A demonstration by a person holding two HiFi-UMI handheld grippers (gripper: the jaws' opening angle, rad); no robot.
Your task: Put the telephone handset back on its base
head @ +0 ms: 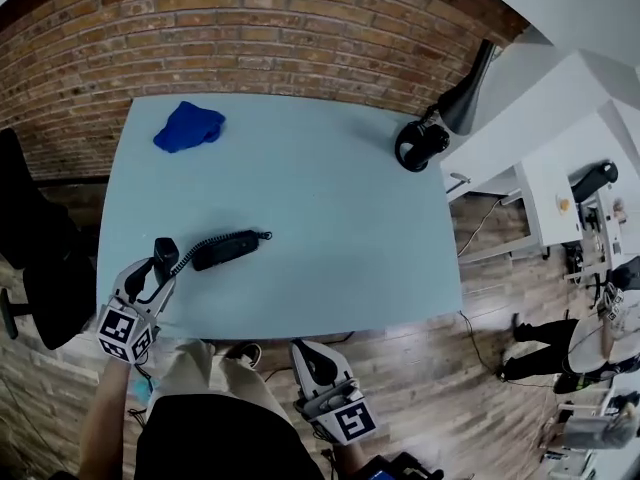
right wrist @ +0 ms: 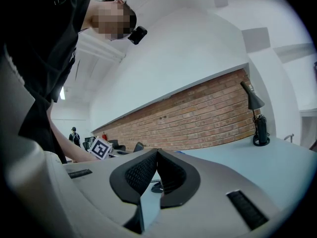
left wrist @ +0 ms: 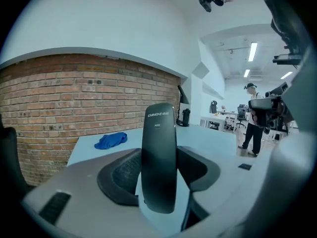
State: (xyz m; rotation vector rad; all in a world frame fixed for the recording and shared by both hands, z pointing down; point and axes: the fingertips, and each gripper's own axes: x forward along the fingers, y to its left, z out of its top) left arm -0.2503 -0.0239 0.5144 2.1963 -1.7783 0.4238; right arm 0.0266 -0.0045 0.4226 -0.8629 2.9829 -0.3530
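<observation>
Closest in the head view are the person's dark top and pale trousers, with both grippers just ahead of them. The left gripper (head: 155, 273) reaches over the near left corner of the pale blue worktop (head: 330, 198) and has its jaws pressed against the two sides of the telephone handset (head: 163, 252); its own view shows the handset standing on end between the ribbed pads, one end rising clear above them. The right gripper (head: 308, 356) hangs off the front edge of the worktop, over the wooden floor, with its jaws drawn together at the tips and nothing between them. The base (head: 225, 249) lies flat on the worktop just to the right of the handset, a little apart from it, and a coiled cord (head: 186, 258) runs between the two. By my reading the task is partly done: the handset is gripped and is close to the base, but it is not yet seated, so what is left is to carry it the short way right, turn it to lie along the base and set it down. The handset looks slim, smooth and black, with rounded ends and small pale print near the top. Whether its lower end touches the worktop I cannot tell. A blue cloth (head: 189, 126) and a black desk lamp (head: 440, 118) sit well apart from all this, towards the brick wall (head: 250, 28).
</observation>
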